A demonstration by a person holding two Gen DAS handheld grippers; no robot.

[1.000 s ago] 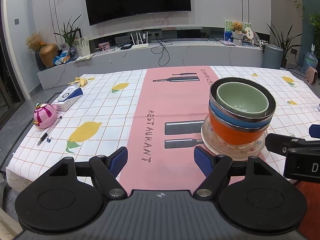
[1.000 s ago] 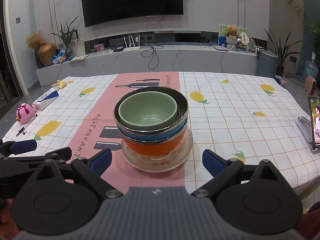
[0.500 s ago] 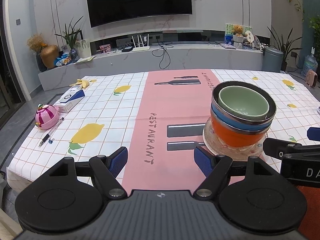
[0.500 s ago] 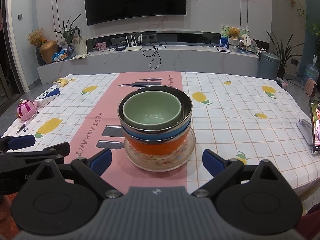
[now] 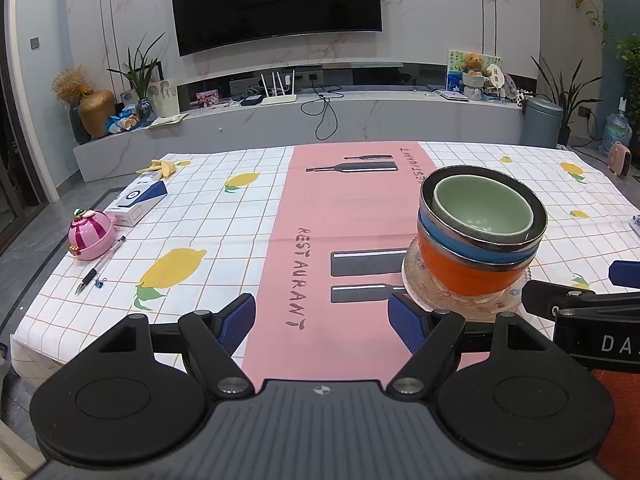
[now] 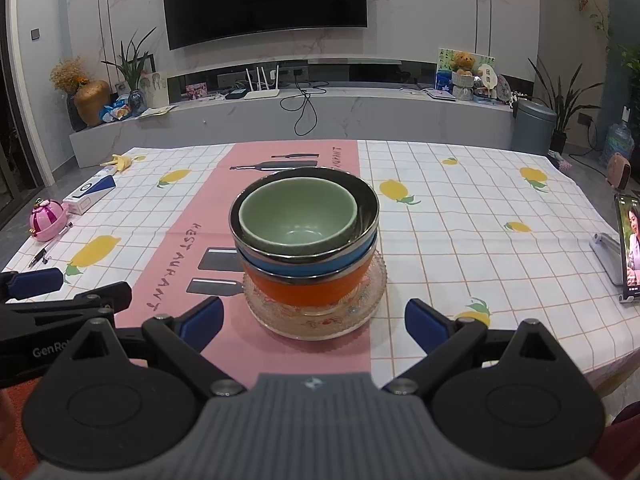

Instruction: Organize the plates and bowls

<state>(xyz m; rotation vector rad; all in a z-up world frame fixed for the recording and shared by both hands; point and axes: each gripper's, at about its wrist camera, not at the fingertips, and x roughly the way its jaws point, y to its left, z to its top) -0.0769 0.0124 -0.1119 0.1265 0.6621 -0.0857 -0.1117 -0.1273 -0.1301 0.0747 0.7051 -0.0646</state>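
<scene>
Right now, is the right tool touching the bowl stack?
Apart. In the right wrist view the right tool is open, its blue pads on either side of the glass plate under the bowl stack, with tablecloth showing between.

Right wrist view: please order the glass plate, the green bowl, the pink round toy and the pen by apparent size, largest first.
1. glass plate
2. green bowl
3. pink round toy and pen: alike in extent and farther away, so I leave them unranked.
</scene>
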